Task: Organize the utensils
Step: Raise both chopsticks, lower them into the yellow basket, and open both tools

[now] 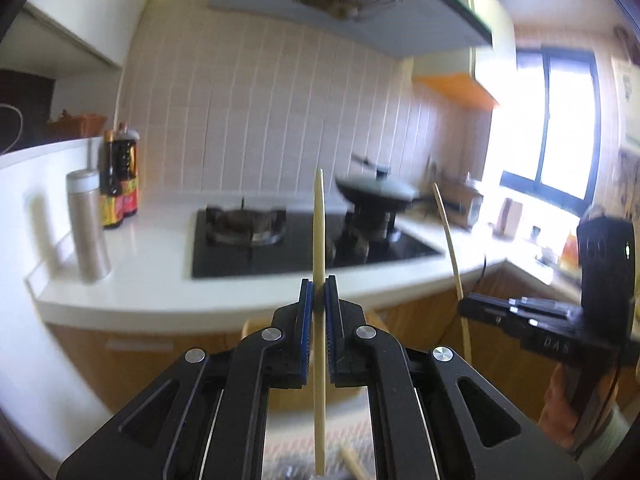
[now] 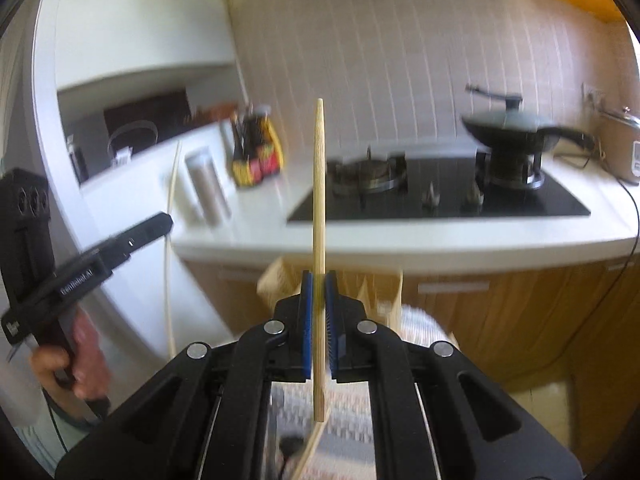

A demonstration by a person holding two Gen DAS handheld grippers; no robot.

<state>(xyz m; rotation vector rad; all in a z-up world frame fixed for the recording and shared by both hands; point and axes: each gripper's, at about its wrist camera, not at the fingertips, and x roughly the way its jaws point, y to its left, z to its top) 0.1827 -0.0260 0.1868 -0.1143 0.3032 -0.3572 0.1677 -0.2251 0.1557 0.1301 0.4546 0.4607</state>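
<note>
My left gripper [image 1: 319, 292] is shut on a pale wooden chopstick [image 1: 319, 224]. The stick stands upright between the blue pads, tip up. In the right wrist view my right gripper [image 2: 319, 284] is likewise shut on a second upright chopstick [image 2: 319, 184]. Both are held in the air in front of the white kitchen counter [image 1: 160, 292]. Each view also catches the other tool: the right gripper [image 1: 464, 306] at the right with its chopstick [image 1: 450, 236], and the left gripper [image 2: 166, 220] at the left with its chopstick [image 2: 173, 184].
On the counter are a black gas hob [image 2: 440, 196], a lidded wok [image 2: 512, 128], a steel flask [image 1: 88, 224], sauce bottles [image 1: 120, 184] and a rice cooker [image 2: 624, 148]. Below me lie a patterned mat [image 2: 344, 420] and another chopstick [image 1: 354, 462]. A hand [image 2: 80, 364] grips the left tool.
</note>
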